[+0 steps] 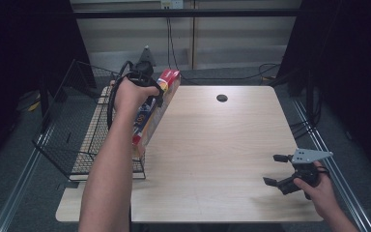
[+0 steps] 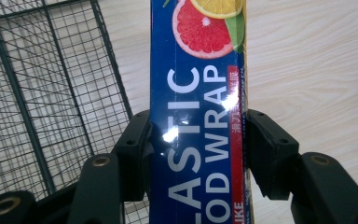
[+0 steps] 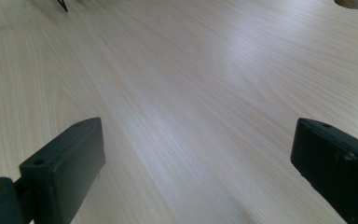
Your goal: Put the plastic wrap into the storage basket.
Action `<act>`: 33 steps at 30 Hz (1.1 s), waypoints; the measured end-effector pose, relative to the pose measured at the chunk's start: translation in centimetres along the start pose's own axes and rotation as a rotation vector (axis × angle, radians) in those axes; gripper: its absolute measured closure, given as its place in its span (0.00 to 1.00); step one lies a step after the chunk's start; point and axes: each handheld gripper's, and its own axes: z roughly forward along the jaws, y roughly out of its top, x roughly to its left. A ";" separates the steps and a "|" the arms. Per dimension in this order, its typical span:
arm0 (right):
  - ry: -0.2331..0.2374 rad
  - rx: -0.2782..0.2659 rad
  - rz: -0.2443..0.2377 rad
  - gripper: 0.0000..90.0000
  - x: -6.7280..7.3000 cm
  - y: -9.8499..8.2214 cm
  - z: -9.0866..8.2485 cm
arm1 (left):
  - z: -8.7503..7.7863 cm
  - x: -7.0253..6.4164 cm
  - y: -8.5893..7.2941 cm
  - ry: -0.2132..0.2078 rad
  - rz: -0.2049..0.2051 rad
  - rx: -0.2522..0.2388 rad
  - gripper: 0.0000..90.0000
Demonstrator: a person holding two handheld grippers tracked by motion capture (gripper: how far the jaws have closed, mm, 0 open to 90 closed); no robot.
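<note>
A long blue and red box of plastic food wrap hangs above the table's left side, tilted along the wire basket's edge. My left gripper is shut on it from above. In the left gripper view both black pads press the narrow sides of the plastic wrap box, with citrus pictures at its far end. At the table's near right corner my right gripper rests low, jaws wide apart. Between the right gripper jaws lies bare wood.
A black wire basket sits on the left edge of the light wooden table. A round cable hole is at the table's far middle. Cables lie on the floor behind the table.
</note>
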 end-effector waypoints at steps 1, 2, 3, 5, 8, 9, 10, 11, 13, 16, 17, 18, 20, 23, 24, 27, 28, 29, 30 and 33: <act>-0.003 -0.001 -0.001 0.03 0.0 0.0 0.0 | -0.2 0.2 0.0 0.001 0.008 0.006 0.52; -0.003 -0.002 0.000 0.03 0.0 0.0 0.0 | -0.3 0.2 0.0 0.004 -0.003 0.005 0.52; -0.007 -0.004 -0.004 0.03 0.0 0.0 -0.1 | -0.4 0.4 0.0 0.008 -0.005 0.006 0.52; -0.003 -0.005 0.002 0.03 0.0 0.0 -0.1 | -0.6 0.6 -0.1 0.012 -0.009 0.005 0.52; -0.004 -0.004 0.001 0.03 0.0 0.0 -0.1 | -0.9 0.9 -0.2 0.020 -0.021 0.002 0.52; -0.009 -0.003 0.000 0.03 0.0 0.0 -0.1 | -1.0 1.0 -0.2 0.019 -0.023 0.000 0.52; -0.010 -0.002 -0.001 0.03 0.0 0.0 -0.1 | -1.1 1.1 -0.2 0.017 -0.025 -0.003 0.52; -0.010 -0.002 -0.001 0.03 0.0 0.0 -0.1 | -1.1 1.1 -0.2 0.017 -0.025 -0.003 0.52; -0.010 -0.002 -0.003 0.03 0.0 0.0 -0.1 | -1.4 1.4 -0.3 0.011 -0.047 -0.009 0.52; -0.011 -0.004 -0.001 0.03 0.0 0.0 -0.1 | -1.7 1.8 -0.4 0.019 -0.052 -0.003 0.52; -0.010 -0.004 0.001 0.03 0.0 0.0 -0.1 | -1.9 1.9 -0.5 0.026 -0.050 -0.004 0.52; -0.013 -0.005 0.000 0.03 0.0 0.0 -0.1 | -2.0 2.0 -0.5 0.026 -0.061 -0.010 0.52; -0.009 -0.005 0.001 0.03 0.0 0.0 -0.1 | -2.3 2.3 -0.5 0.023 -0.059 -0.008 0.52; -0.010 -0.005 -0.001 0.03 0.0 0.0 -0.1 | -2.7 2.6 -0.7 0.030 -0.065 -0.015 0.52; -0.011 -0.005 -0.003 0.03 0.0 0.0 -0.1 | -2.8 2.7 -0.7 0.030 -0.070 -0.016 0.52; -0.009 -0.003 -0.001 0.03 0.1 0.0 -0.1 | -3.2 3.0 -0.8 0.034 -0.074 -0.016 0.52; -0.009 -0.003 -0.001 0.03 0.1 0.0 -0.1 | -3.2 3.0 -0.8 0.034 -0.074 -0.016 0.52; -0.012 -0.003 -0.004 0.03 0.1 0.0 -0.1 | -3.4 3.3 -0.9 0.038 -0.084 -0.019 0.52; -0.006 -0.005 -0.003 0.03 0.1 0.0 -0.1 | -3.5 3.4 -1.0 0.038 -0.087 -0.018 0.52; -0.009 -0.006 -0.003 0.03 0.1 0.0 -0.1 | -3.7 3.8 -1.2 0.041 -0.097 -0.028 0.52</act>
